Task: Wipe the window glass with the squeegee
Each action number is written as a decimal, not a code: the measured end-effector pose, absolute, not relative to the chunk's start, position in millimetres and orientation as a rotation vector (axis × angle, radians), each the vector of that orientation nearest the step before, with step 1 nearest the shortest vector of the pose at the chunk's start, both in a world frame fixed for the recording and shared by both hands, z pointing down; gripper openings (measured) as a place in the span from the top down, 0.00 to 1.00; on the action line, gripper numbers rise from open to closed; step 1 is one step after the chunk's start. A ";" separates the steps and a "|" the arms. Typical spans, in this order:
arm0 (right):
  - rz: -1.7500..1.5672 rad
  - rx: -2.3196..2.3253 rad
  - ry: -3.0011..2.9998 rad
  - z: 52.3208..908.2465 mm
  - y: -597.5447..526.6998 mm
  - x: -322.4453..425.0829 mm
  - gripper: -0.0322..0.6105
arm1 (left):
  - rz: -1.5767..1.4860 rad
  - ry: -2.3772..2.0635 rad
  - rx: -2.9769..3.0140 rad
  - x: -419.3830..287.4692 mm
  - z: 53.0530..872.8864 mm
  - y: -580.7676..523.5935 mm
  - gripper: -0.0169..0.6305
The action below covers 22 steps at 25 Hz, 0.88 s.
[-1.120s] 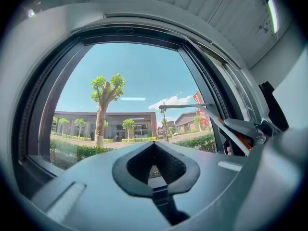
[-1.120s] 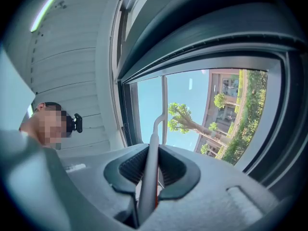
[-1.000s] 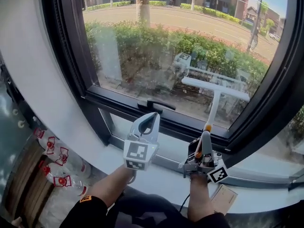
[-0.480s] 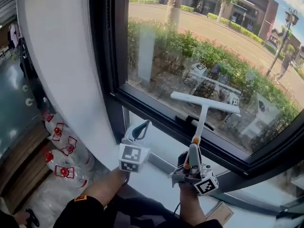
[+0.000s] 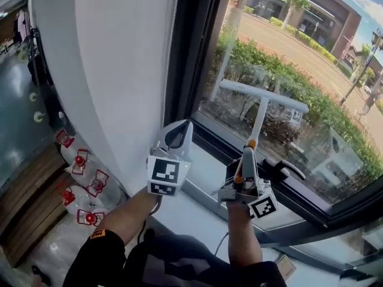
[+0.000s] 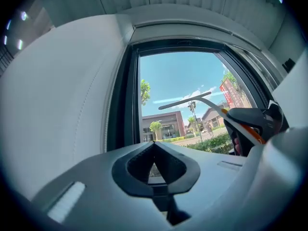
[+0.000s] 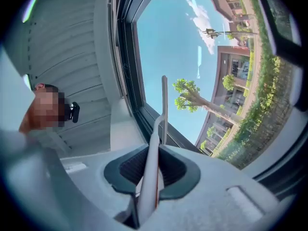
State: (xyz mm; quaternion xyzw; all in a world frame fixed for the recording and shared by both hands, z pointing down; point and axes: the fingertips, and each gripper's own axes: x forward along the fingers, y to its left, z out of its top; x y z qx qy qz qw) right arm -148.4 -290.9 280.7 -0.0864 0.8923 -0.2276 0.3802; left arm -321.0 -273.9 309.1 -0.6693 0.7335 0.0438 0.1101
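Note:
A white T-shaped squeegee [image 5: 263, 97] stands upright, its long blade level against or just off the lower part of the window glass [image 5: 323, 76]; I cannot tell whether it touches. My right gripper [image 5: 247, 155] is shut on its handle below the orange collar, above the sill. In the right gripper view the handle [image 7: 150, 167] runs up between the jaws to the blade [image 7: 164, 105], seen edge-on. My left gripper [image 5: 181, 130] is shut and empty, held left of the squeegee near the dark frame. The left gripper view shows the blade [image 6: 185, 101] to the right of the shut left gripper [image 6: 154, 146].
The dark window frame [image 5: 192, 46] borders the glass on the left, with a white wall [image 5: 102, 70] beside it. A black window handle [image 5: 287, 167] sits on the lower frame. The pale sill [image 5: 200, 175] runs under both grippers. Several red-capped bottles [image 5: 84, 187] lie on the floor at the lower left.
The squeegee has moved left along the glass toward the left frame, and its blade now stands higher above the lower frame. The left gripper moved left with it, still shut and empty.

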 end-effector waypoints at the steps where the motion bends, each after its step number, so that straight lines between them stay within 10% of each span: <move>1: -0.570 -0.218 2.270 272.2 -294.1 -159.5 0.87 | 0.139 2.140 -1.955 -330.2 299.1 -272.6 0.95; 22: -0.640 -0.489 2.203 317.8 -330.1 -215.5 0.87 | 0.182 1.933 -2.157 -339.4 298.9 -291.9 0.95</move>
